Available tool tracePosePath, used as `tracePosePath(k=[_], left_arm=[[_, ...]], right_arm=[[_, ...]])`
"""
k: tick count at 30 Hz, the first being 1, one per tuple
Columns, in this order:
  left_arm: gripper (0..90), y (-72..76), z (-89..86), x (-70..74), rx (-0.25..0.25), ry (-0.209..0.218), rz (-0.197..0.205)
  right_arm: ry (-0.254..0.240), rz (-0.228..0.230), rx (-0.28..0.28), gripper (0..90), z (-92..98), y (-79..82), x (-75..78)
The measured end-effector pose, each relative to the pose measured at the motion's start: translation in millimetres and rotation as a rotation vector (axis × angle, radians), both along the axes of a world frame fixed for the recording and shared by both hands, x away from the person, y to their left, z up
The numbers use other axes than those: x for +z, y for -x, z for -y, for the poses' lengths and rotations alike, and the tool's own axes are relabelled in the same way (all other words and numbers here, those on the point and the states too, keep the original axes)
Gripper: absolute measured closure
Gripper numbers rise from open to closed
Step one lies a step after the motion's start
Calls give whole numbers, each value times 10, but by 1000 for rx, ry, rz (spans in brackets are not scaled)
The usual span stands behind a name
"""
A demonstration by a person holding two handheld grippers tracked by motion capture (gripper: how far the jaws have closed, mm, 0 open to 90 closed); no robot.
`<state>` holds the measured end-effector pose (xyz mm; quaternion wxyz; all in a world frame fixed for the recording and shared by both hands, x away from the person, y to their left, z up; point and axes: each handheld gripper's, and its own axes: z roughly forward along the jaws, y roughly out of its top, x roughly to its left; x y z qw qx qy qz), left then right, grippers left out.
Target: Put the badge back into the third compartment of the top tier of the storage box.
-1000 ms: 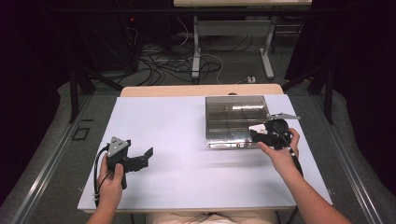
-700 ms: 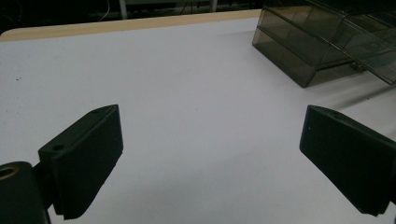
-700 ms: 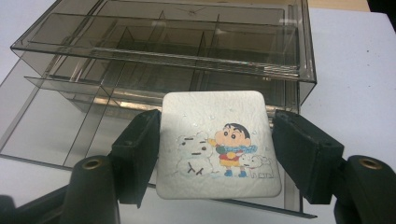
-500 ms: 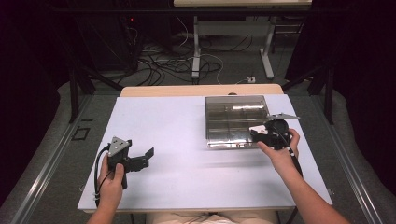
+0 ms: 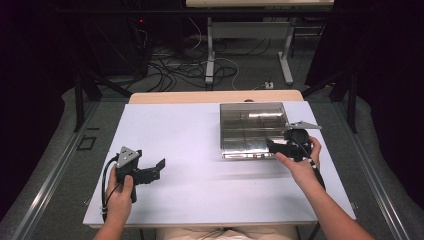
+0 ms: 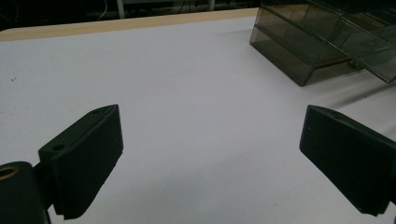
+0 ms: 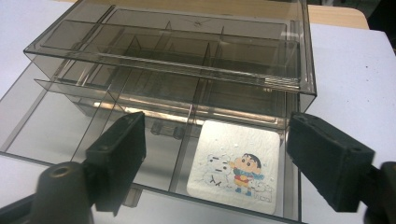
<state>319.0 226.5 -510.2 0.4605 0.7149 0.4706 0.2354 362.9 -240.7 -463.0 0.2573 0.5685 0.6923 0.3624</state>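
Observation:
A smoky see-through compartment box [image 5: 252,125] stands on the right half of the white table [image 5: 200,150], and it also appears far off in the left gripper view [image 6: 303,51]. Its low drawer [image 7: 46,126] is pulled out toward me. A white card with a cartoon boy and snowman [image 7: 236,165] lies flat in one drawer compartment. My right gripper [image 5: 274,146] hovers at the drawer's front; its jaws have just been opening and stand apart [image 7: 215,158] with the card lying below them, untouched. My left gripper [image 5: 159,170] rests over bare table, open and empty [image 6: 210,158].
The table's wooden far edge [image 5: 215,96] runs behind the box. Cables and table legs lie on the floor beyond [image 5: 210,65]. White tabletop stretches between the two hands.

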Motion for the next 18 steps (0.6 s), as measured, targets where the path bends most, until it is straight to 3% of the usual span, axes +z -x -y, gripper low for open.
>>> tracePosePath(k=[8, 15, 18], left_arm=[[62, 3, 1, 1, 0, 5, 3], [62, 3, 0, 1, 0, -1, 4], [62, 5, 1, 2, 1, 2, 2]], right_arm=[[8, 10, 4, 140, 1, -3, -1], [9, 29, 34, 11, 4, -7, 14], [16, 36, 41, 0, 8, -3, 25]])
